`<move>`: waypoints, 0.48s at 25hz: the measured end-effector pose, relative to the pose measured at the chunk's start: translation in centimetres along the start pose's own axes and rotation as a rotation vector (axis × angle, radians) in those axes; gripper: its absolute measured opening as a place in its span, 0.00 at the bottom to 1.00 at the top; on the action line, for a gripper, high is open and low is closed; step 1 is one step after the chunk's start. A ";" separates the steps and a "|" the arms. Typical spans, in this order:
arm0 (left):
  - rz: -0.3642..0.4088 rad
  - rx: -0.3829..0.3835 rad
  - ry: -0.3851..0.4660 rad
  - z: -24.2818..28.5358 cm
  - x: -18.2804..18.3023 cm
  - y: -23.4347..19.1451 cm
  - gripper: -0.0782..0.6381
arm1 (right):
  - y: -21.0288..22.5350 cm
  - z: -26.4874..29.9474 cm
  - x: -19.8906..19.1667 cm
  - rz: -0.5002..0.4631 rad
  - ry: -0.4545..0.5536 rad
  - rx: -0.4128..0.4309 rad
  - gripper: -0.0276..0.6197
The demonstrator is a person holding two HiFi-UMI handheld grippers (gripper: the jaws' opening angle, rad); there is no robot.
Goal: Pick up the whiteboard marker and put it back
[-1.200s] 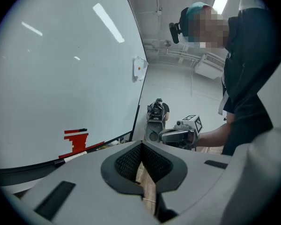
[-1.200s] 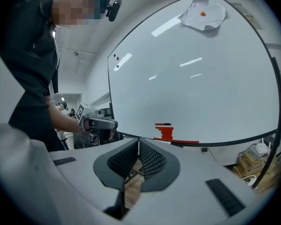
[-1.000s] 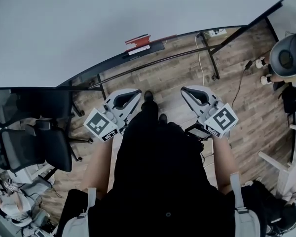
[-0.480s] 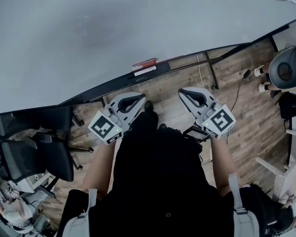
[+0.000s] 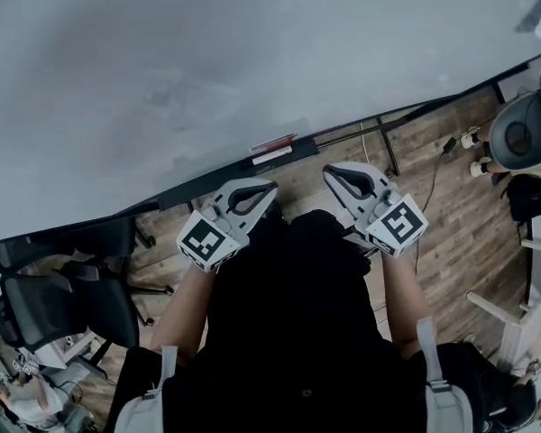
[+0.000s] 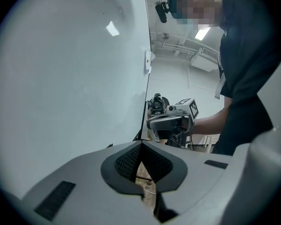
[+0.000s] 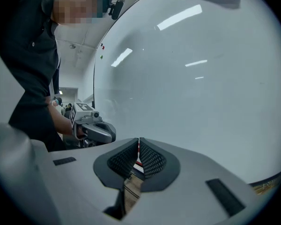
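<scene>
My left gripper and right gripper each have the jaws closed together with nothing between them. Each carries a cube printed with a black-and-white square pattern. The red whiteboard marker lies on the tray of the whiteboard, just beyond the left gripper's tips.

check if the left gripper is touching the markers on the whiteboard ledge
Apart. In the head view, a strip of wood floor shows between the tip of the shut left gripper and the markers.
</scene>
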State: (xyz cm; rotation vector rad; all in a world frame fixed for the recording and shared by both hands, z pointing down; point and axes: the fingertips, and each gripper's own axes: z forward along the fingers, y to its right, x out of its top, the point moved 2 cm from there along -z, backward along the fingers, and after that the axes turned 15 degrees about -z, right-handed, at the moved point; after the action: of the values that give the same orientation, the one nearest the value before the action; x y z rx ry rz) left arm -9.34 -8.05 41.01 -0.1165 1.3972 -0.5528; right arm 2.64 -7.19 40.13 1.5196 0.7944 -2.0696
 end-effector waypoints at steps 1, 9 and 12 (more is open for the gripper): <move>0.008 0.004 0.005 0.1 0.1 -0.2 0.12 | 0.1 0.3 0.0 -0.004 -0.001 0.009 0.07; 0.035 0.100 0.004 1.2 0.0 -1.4 0.12 | 1.7 1.7 -0.4 -0.061 -0.008 0.137 0.07; 0.119 0.146 -0.045 2.2 -0.1 -1.3 0.12 | 2.9 2.4 0.2 -0.096 0.022 0.184 0.07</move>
State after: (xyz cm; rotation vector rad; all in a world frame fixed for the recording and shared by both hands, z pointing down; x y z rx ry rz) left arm -7.65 -9.65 42.03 0.0712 1.3068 -0.5481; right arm 2.83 -10.90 39.95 1.6318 0.7138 -2.2540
